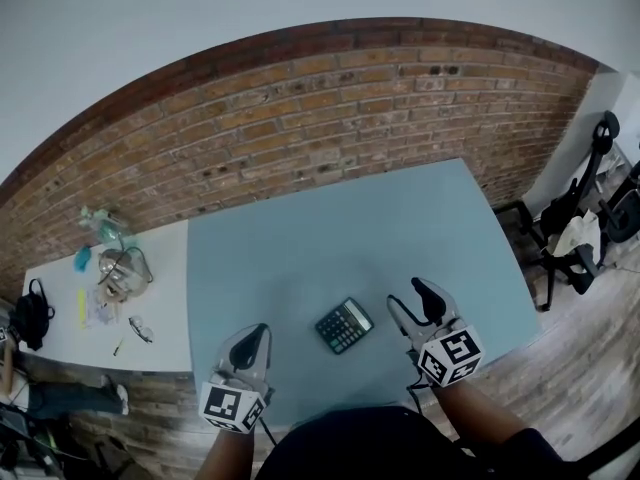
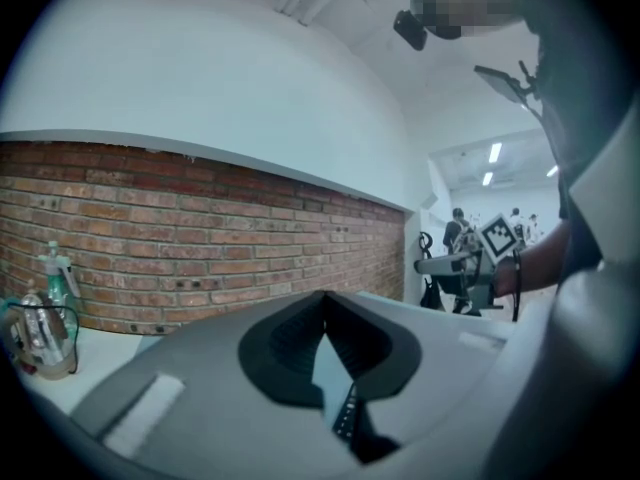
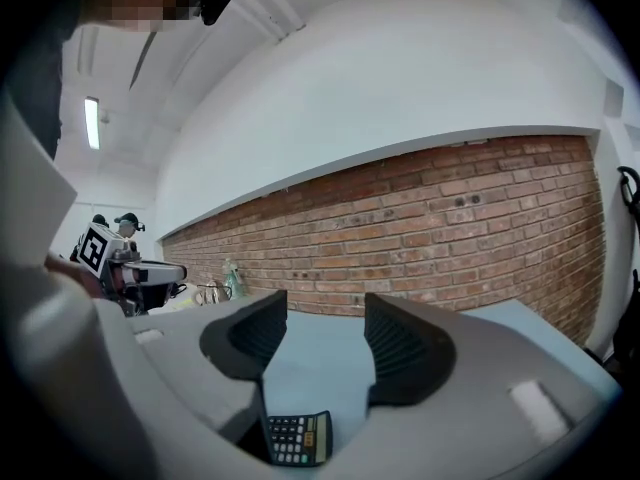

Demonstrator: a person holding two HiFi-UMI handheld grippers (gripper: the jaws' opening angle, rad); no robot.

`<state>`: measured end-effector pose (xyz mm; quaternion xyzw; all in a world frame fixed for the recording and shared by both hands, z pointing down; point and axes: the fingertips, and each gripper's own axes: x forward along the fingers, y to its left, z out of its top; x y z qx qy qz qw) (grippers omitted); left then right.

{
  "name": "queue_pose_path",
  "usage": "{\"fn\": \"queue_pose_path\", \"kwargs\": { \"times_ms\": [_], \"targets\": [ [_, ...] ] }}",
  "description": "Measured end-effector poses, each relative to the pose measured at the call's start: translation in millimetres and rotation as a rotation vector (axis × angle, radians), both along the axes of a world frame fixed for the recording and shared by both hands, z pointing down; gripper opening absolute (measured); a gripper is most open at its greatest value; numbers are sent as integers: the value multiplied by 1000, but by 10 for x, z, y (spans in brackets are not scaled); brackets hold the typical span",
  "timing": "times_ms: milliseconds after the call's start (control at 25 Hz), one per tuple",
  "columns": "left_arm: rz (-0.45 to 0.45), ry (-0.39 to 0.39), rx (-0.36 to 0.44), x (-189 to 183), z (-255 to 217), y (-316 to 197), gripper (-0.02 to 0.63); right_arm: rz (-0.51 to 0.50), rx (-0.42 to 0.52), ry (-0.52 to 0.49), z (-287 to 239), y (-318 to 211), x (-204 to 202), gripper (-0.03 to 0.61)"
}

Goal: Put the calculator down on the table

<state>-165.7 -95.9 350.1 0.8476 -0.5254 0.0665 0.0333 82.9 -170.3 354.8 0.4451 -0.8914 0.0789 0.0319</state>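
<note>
A dark calculator [image 1: 344, 325] lies flat on the blue-grey table [image 1: 330, 238], near the front, between my two grippers. In the right gripper view the calculator [image 3: 297, 438] shows low down, below the jaws and apart from them. My right gripper [image 1: 418, 297] hovers just right of it with its jaws open and nothing between them [image 3: 318, 343]. My left gripper [image 1: 251, 342] stays at the calculator's left, its pads [image 2: 300, 343] touching at the top, nothing in them. A sliver of the calculator [image 2: 345, 415] peeks under those jaws.
A white side table [image 1: 90, 313] at the left carries bottles, a wire basket and small items. A brick wall [image 1: 300, 118] runs behind both tables. Black chairs [image 1: 580, 238] stand at the right on the wooden floor.
</note>
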Motion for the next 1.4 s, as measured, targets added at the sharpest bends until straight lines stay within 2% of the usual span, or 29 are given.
{"fn": "queue_pose_path", "kwargs": {
  "times_ms": [200, 360, 600, 720, 840, 1240, 1400],
  "targets": [
    [8, 5, -10, -25, 44, 27, 2, 60, 12, 25, 24, 20, 61, 189],
    [11, 10, -34, -87, 116, 83, 2, 87, 28, 7, 8, 54, 41, 161],
    [39, 14, -40, -218, 113, 66, 2, 174, 54, -6, -3, 34, 99, 41],
    [34, 15, -35, -418, 119, 37, 2, 167, 77, -12, 19, 50, -82, 3],
    [53, 27, -40, -454, 133, 14, 2, 173, 88, 0, -10, 119, -160, 3],
    [212, 19, -39, -221, 350, 50, 2, 290, 80, 24, 5, 555, 20, 3],
    [238, 24, -25, -132, 325, 103, 2, 313, 76, 19, -10, 698, 116, 3]
  ]
}}
